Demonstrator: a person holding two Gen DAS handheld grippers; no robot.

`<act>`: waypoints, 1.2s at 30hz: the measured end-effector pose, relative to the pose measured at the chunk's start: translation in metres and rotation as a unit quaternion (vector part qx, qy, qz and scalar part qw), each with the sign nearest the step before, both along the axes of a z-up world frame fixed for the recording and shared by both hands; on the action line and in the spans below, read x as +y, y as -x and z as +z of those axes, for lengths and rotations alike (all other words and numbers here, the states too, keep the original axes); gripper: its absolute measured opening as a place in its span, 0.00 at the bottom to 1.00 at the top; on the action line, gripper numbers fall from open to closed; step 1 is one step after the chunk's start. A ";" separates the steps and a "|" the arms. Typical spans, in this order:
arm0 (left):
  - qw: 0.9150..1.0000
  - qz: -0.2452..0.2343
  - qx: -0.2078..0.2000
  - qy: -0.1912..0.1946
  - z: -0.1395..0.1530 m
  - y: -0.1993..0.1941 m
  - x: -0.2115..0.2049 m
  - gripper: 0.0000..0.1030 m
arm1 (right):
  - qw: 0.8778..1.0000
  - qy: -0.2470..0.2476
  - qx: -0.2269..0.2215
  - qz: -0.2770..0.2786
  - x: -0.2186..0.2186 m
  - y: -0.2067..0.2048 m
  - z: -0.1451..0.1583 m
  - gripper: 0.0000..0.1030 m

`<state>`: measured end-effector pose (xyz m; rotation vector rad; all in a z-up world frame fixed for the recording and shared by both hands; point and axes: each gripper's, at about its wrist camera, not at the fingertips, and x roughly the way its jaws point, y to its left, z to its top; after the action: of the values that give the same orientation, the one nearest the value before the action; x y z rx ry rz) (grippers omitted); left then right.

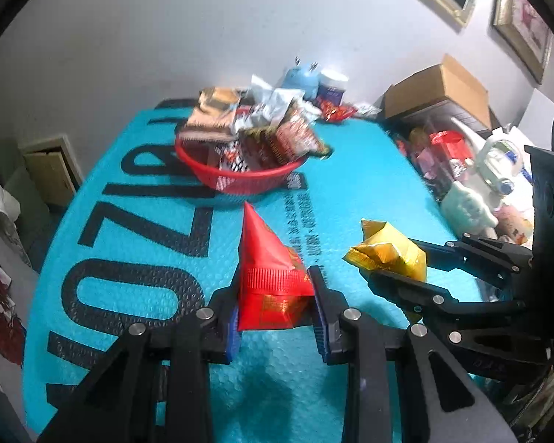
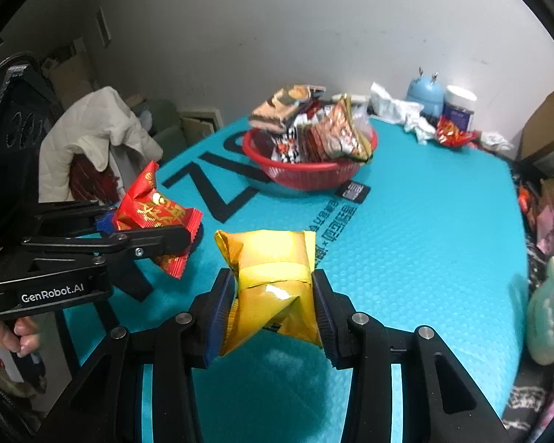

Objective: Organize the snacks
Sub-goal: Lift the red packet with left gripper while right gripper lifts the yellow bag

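We are holding a crinkly red foil snack packet (image 1: 273, 288) in the left tongs (image 1: 275, 304) and a shiny gold foil packet (image 2: 273, 280) in the right tongs (image 2: 273, 302), both clamped tight, with the red plastic mesh basket (image 2: 310, 177) lying far ahead, slightly nearer the left.

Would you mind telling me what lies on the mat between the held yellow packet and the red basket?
Only bare printed teal mat lies between yellow packet and red basket, in the right wrist view.

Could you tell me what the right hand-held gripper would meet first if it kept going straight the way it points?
Probably the bare turquoise bubble-textured mat, short of the red plastic basket; depth is unclear. The right hand-held gripper grips a yellow foil snack packet.
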<state>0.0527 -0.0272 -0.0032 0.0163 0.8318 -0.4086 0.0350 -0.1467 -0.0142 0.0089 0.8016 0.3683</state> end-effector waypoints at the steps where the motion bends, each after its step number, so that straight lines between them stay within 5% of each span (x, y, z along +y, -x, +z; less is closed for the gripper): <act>1: 1.000 -0.002 -0.005 0.002 0.004 0.003 -0.001 0.29 | 1.000 0.000 -0.004 -0.001 -0.001 0.002 0.004 0.41; 17: 0.997 -0.029 -0.074 0.016 0.056 0.002 -0.012 0.29 | 0.997 0.023 -0.073 -0.029 -0.012 0.007 0.063 0.41; 36: 0.996 -0.035 -0.087 0.003 0.062 -0.091 -0.006 0.29 | 0.994 0.016 -0.088 -0.057 -0.014 -0.077 0.079 0.41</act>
<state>0.1441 -0.0328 0.0590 0.0747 0.6584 -0.4699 0.1122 -0.1610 0.0649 -0.0071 0.6300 0.2440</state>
